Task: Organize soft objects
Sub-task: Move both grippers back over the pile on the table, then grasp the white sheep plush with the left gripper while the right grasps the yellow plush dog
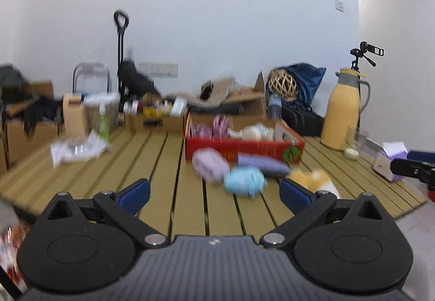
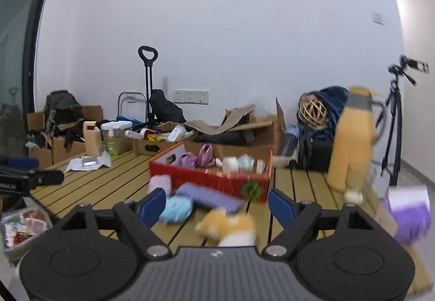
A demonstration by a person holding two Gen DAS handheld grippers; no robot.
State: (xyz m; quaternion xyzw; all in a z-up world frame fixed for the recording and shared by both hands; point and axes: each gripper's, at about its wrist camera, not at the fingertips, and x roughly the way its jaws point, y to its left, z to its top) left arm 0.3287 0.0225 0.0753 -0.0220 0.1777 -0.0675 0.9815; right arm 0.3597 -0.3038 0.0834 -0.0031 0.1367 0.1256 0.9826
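**Red box and loose soft toys on the slatted desk, seen from both of my tools**

Left-wrist view: my left tool [image 1: 214,191] stands with its blue pads wide apart and nothing between them. Ahead, on the slatted wooden desk [image 1: 152,162], sits an open red box [image 1: 239,150]. Inside it lie pink-purple soft items [image 1: 214,125] toward the left end and a white soft toy [image 1: 252,132] toward the right; the blur hides finer detail. Just in front of the box, on the desk, four soft things lie loose and close together: a lilac plush [image 1: 209,165], a purple cushion-like piece [image 1: 262,163], a light blue plush [image 1: 244,181] and a yellow-and-white plush [image 1: 315,178]. Behind the red box stand open cardboard boxes [image 1: 160,117] holding mixed bottles and packets. A yellow thermos jug [image 1: 344,110] stands upright at the desk's right end, with a purple tissue box [image 1: 388,162] near it.

Right-wrist view: my right tool [image 2: 217,204] is also spread, gripping nothing. The yellow-and-white plush [image 2: 231,226] lies on the desk between and just beyond its pads, untouched. The light blue plush [image 2: 176,208] and the purple piece [image 2: 212,199] lie to its left, the lilac plush [image 2: 160,184] behind them against the red box [image 2: 209,180]. At the lower left edge, a clear tub [image 2: 21,227] holds small wrapped packets.
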